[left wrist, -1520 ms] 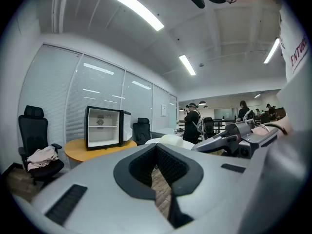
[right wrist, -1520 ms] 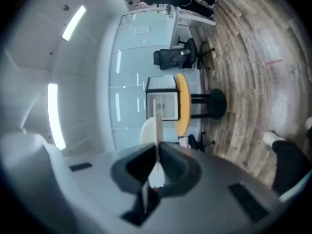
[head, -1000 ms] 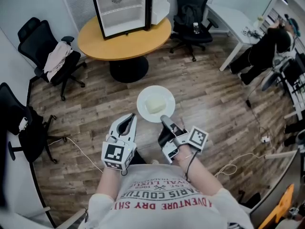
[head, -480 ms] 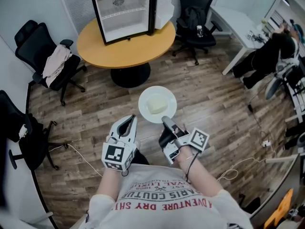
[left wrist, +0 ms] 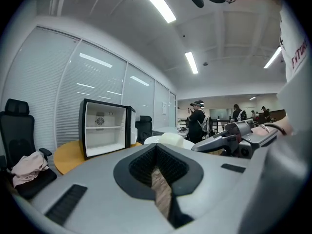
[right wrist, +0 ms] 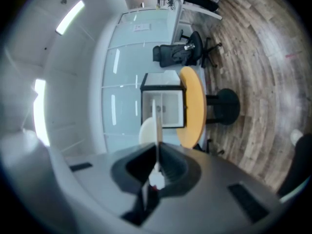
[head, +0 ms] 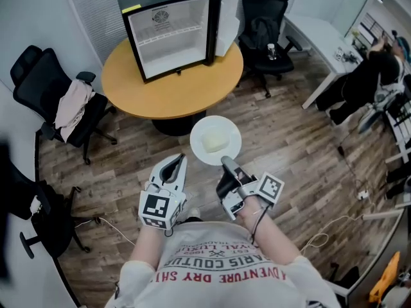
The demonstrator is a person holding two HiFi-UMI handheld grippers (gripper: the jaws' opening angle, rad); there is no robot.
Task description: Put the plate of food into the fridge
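A white plate [head: 215, 140] with a pale block of food [head: 211, 141] is held level in front of me over the wood floor. My right gripper [head: 226, 162] is shut on its near rim. In the right gripper view the plate [right wrist: 157, 123] runs edge-on between the jaws of the gripper [right wrist: 156, 164]. My left gripper [head: 171, 169] hangs beside it to the left, shut and holding nothing; the plate [left wrist: 166, 139] shows ahead of the gripper [left wrist: 157, 168] in its own view. A black mini fridge [head: 168, 32] stands on a round wooden table [head: 176, 92], its door [head: 226, 19] swung open and its white inside bare.
Black office chairs ring the table: one with clothes draped on it [head: 69, 104] at left, one [head: 266, 24] behind the fridge door, another [head: 35, 213] at lower left. A white desk [head: 321, 34] and a person [head: 369, 66] are at right. Cables [head: 318, 233] lie on the floor.
The table and fridge have come closer and sit lower in the head view. The plate stays in the right gripper; both grippers keep their pose.
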